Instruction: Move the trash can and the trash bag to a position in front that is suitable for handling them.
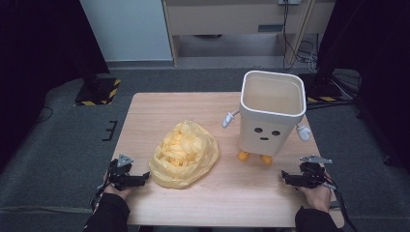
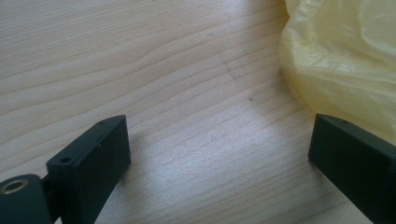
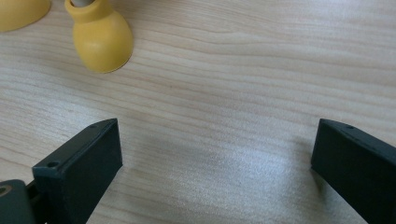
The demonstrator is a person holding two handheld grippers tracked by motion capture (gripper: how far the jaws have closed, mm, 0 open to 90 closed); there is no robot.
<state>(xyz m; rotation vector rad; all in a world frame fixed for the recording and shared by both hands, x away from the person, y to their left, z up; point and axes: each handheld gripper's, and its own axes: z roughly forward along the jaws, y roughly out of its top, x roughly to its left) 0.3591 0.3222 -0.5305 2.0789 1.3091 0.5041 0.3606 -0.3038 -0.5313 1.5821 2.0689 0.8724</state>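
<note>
**Thin yellow bag waits beside the bin**

The bag [image 1: 183, 154] lies crumpled in a loose heap on the bench [image 1: 159, 108], left of centre and near the front edge. The bin [image 1: 271, 112], a white tub with a face, small arms and yellow feet, stands upright to its right, well apart from the bag and open at the top.

Both tongs are released, jaws spread wide with nothing between them. The left tongs [image 1: 142, 178] rest low at the bench, just beside the bag's near left edge; in the left gripper view the film [image 2: 345, 60] sits right behind one jaw. The right tongs [image 1: 285, 178] hover in front of the bin, one yellow foot [image 3: 100, 39] ahead of them.

The bag looks very light, limp and slick: thin plastic that will collapse, slide and stretch rather than hold any shape. A pinch on a single fold or on the rim of its mouth should serve best; the bulging middle would likely slip away. The bin seems stiff and light, so it may tip if nudged.
</note>
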